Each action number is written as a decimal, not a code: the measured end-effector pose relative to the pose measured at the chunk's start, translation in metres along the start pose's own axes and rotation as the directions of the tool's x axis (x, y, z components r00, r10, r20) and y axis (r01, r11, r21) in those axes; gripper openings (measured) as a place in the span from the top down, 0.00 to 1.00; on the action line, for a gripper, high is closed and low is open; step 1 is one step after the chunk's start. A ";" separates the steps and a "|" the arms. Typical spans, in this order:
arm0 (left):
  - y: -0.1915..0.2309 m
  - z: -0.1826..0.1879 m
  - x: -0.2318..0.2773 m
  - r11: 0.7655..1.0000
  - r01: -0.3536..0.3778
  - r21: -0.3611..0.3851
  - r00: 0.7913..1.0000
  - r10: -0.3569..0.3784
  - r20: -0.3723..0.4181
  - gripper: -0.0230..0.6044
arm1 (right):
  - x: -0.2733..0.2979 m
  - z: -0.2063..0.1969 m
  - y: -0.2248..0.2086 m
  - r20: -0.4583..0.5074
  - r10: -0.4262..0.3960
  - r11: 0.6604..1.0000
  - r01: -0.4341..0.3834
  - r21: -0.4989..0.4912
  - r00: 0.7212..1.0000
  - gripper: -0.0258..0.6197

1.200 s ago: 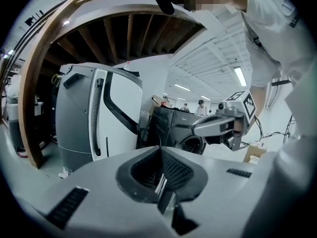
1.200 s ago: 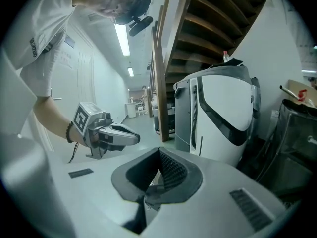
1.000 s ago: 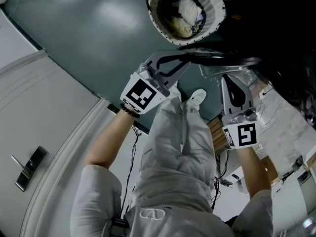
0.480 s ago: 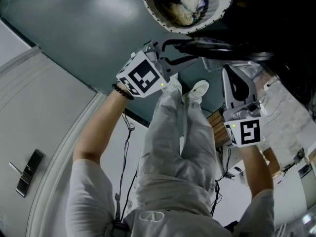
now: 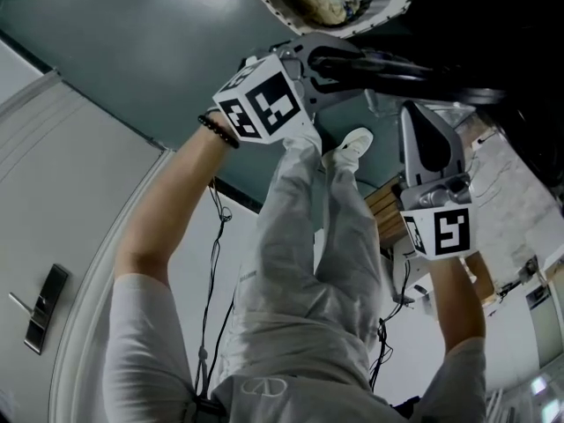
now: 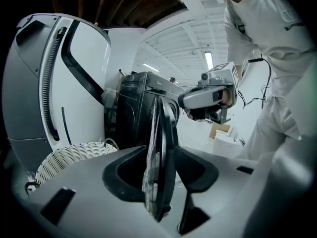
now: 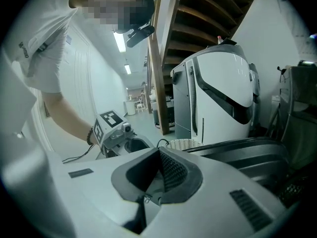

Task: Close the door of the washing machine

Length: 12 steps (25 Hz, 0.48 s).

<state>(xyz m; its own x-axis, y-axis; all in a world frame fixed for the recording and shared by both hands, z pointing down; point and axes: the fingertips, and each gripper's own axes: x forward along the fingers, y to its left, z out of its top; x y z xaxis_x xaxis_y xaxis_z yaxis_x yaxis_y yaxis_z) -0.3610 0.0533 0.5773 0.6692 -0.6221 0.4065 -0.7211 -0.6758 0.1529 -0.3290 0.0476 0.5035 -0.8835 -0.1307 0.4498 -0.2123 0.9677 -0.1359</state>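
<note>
Two fingers of the left gripper (image 6: 161,180), just spread wide, straddle the door (image 6: 159,123) edge unpressed; right gripper (image 7: 158,167) fingers together, empty; next, probably push door home

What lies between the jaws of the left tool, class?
The washing machine door, seen edge-on, stands between the jaws of the left tool. The jaws have just been opening and stand apart. The left gripper view shows this.

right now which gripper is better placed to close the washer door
The left gripper: its jaws have just been opening and straddle the door edge, unpressed. The right gripper is shut, empty, beside the door.
</note>
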 end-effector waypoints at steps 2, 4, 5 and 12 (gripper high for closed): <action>0.001 -0.004 0.006 1.000 0.012 -0.003 1.000 -0.012 -0.001 0.68 | 0.000 -0.006 -0.001 -0.007 0.010 1.000 -0.010 -0.011 1.000 0.94; 0.001 -0.007 0.009 1.000 0.027 0.002 1.000 -0.027 -0.010 0.69 | 0.001 -0.008 -0.002 -0.010 0.011 1.000 -0.011 -0.012 1.000 0.95; 0.002 -0.009 0.011 0.999 0.033 0.006 0.999 -0.033 -0.014 0.69 | 0.001 -0.009 -0.002 -0.011 0.011 1.000 -0.011 -0.013 1.000 0.94; 0.005 -0.009 0.017 0.997 0.080 0.009 0.997 -0.080 -0.011 0.70 | 0.005 -0.014 -0.005 -0.016 -0.003 1.000 0.003 0.000 1.000 0.95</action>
<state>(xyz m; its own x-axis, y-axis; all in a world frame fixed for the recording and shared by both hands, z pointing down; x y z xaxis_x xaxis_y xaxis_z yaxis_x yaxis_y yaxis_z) -0.3552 0.0428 0.5932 0.7227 -0.5617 0.4028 -0.6635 -0.7271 0.1765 -0.3263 0.0452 0.5192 -0.8762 -0.1298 0.4642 -0.2145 0.9674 -0.1344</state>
